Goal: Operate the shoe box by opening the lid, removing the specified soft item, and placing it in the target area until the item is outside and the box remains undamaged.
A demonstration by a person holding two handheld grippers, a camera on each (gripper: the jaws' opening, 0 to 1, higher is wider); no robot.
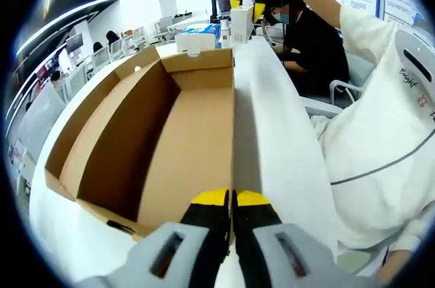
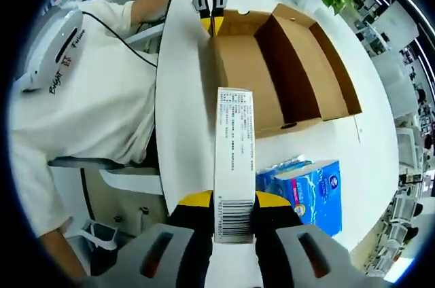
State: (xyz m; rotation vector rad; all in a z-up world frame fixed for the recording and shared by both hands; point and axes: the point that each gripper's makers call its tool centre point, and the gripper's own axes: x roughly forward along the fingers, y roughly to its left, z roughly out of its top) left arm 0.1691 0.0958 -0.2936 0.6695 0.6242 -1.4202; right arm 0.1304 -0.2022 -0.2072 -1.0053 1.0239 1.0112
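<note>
Your left hand-held gripper (image 1: 231,200) pinches the open box's (image 1: 190,138) wall; your right hand-held gripper (image 2: 230,200) pinches a white carton (image 2: 234,159).

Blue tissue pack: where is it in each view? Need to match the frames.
Left gripper view: the blue tissue pack is upper centre, beyond the far short end of the open shoe box.
Right gripper view: the blue tissue pack is lower right, just right of the labelled end of the lid, nearer than the open shoe box.
Shared landmark: the open shoe box, brown inside; the pack lies off one short end.
</note>
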